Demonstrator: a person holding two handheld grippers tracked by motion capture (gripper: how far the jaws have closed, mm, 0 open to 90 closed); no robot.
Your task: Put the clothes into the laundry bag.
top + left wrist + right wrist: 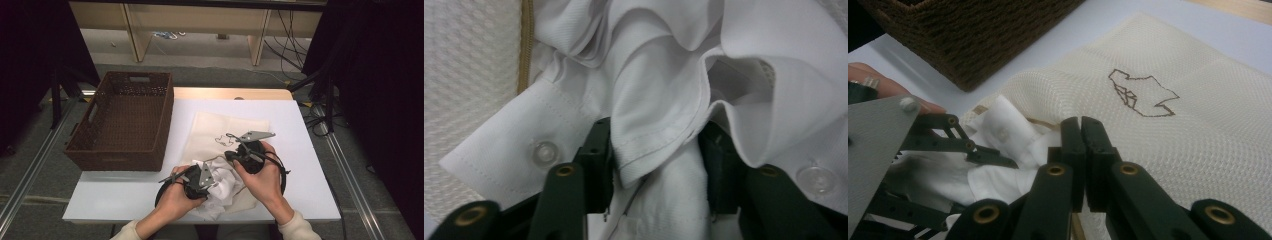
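A crumpled white shirt lies at the near end of a cream mesh bag on the white table. My left gripper reaches into the shirt with a thick fold of it pressed between its two pads; a clear button shows on a cuff beside them. My right gripper is shut, its tips at the bag's edge where the shirt bulges out. Whether it pinches the mesh I cannot tell. In the high view the left gripper and right gripper sit close together.
A dark woven basket stands at the table's left edge, hollow side up. The bag carries a brown stitched outline and a tan zipper. Bare table lies to the right of the bag and along the far edge.
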